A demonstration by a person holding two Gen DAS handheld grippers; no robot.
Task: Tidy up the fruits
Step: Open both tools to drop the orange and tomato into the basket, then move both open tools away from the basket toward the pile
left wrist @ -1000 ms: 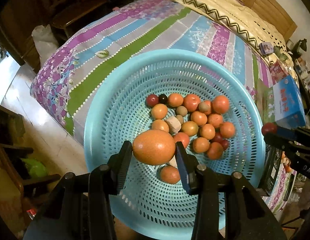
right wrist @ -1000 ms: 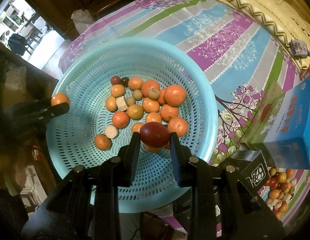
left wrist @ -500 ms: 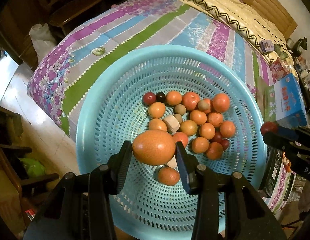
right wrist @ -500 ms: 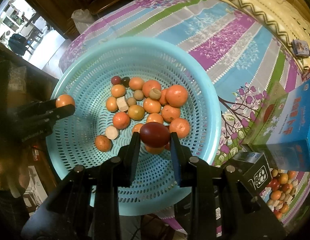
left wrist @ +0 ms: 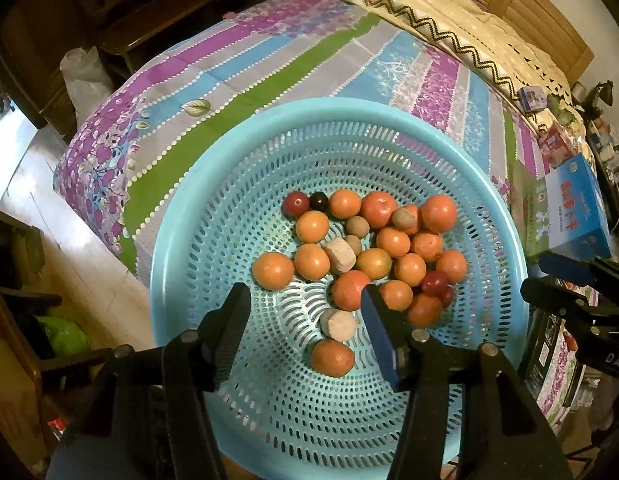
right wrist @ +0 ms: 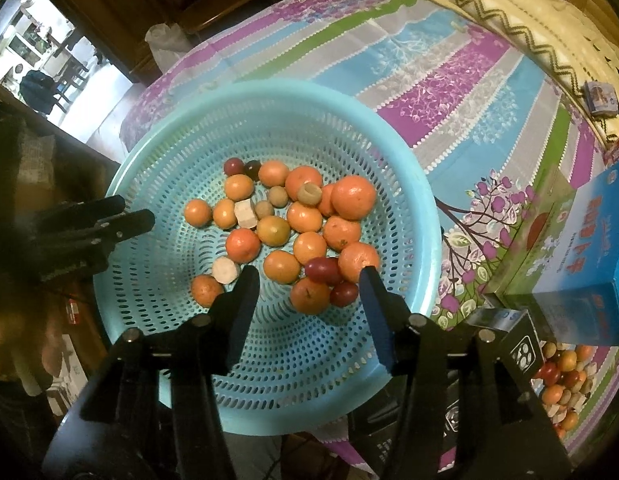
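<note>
A turquoise perforated basket (left wrist: pixel 349 109) (right wrist: pixel 269 89) on the striped bedspread holds several oranges, small red fruits and pale cut pieces. My left gripper (left wrist: pixel 305 309) hangs over the basket's near side; its jaws are opening and nothing is between them. An orange (left wrist: pixel 273 271) lies apart at the left of the pile, just beyond that gripper. My right gripper (right wrist: pixel 308 281) hovers over the right of the pile, jaws also opening and empty. A dark red oval fruit (right wrist: pixel 323 270) lies among the oranges below it. Each view shows the other gripper (left wrist: pixel 557 280) (right wrist: pixel 121 216) at its side.
A blue carton (left wrist: pixel 577 208) (right wrist: pixel 589 248) stands right of the basket, with a small black box (right wrist: pixel 517 344) in front of it. More fruits (right wrist: pixel 561 376) lie at the lower right. The bedspread (left wrist: pixel 269 60) drops to the floor (left wrist: pixel 13 152) at left.
Both grippers opened. The large orange left the left gripper and the dark red fruit left the right one; both now lie in the basket.
</note>
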